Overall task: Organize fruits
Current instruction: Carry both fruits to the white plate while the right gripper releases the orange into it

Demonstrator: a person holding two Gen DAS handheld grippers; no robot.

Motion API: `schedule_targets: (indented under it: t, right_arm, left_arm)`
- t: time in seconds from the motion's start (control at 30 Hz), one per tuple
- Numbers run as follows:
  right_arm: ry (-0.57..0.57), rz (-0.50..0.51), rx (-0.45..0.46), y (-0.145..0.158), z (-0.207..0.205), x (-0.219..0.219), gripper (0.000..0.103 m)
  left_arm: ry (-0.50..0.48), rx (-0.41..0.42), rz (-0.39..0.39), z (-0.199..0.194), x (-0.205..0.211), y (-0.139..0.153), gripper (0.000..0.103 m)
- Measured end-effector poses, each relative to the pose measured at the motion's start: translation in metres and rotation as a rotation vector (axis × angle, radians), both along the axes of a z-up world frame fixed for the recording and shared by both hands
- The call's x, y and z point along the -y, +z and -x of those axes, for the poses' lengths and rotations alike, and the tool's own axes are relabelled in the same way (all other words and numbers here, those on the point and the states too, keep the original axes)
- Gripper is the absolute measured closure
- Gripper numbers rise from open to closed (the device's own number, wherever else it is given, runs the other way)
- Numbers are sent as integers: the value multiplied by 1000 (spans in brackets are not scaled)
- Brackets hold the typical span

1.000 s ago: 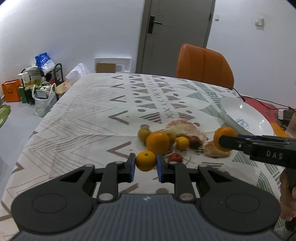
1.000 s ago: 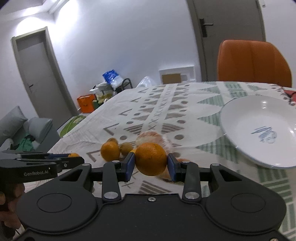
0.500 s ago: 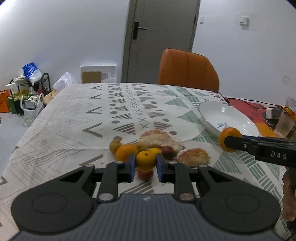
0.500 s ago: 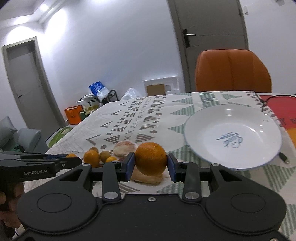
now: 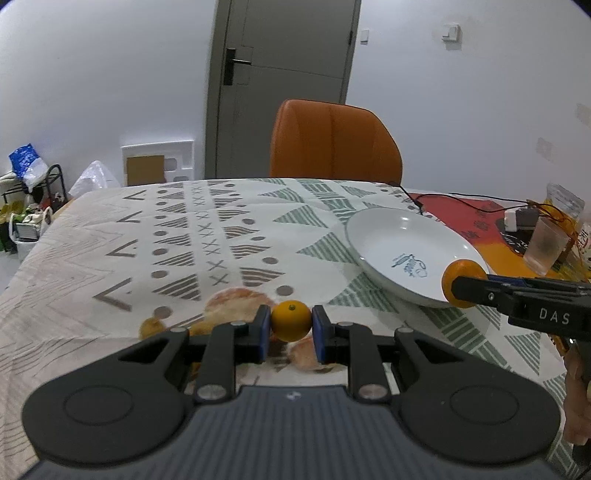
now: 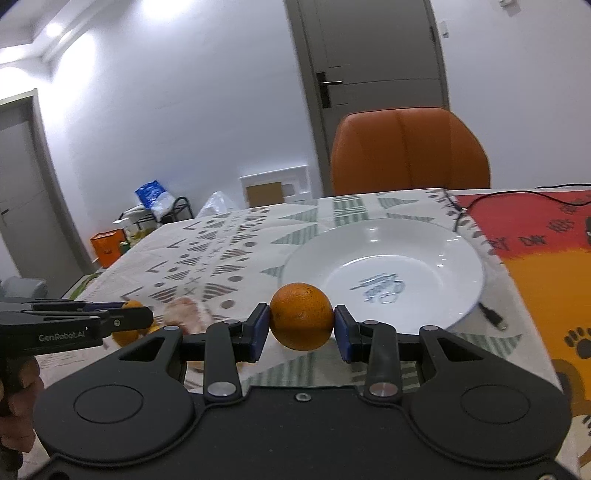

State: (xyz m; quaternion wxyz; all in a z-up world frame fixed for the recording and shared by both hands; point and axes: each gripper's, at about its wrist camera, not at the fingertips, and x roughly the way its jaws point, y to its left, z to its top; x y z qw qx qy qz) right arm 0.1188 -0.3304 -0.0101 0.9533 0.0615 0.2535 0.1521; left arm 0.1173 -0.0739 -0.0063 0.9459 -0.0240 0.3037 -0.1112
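We recorded even, cool indoor light, with bright ceiling lights flaring at the right-wrist view's upper left and small glints on the white plate. Both views showed strong fisheye bending and dark corners; we noted slight softness, shadows faint.

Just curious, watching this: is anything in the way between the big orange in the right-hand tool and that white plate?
Nothing visible. The big orange, clamped in the right gripper, faces the white plate, which is empty. A cable plug lies beside the rim, off to the right.
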Motion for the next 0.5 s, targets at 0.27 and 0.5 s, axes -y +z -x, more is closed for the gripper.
schedule_targets:
  t: [0.27, 0.5]
  right_arm:
    - [-57, 9, 5, -2, -11, 22, 67]
    - [-84, 37, -9, -6, -20, 34, 67]
  left_arm:
    - [-17, -5, -6, -17, 20, -3, 81]
    - [-22, 11, -4, -25, 33, -1, 81]
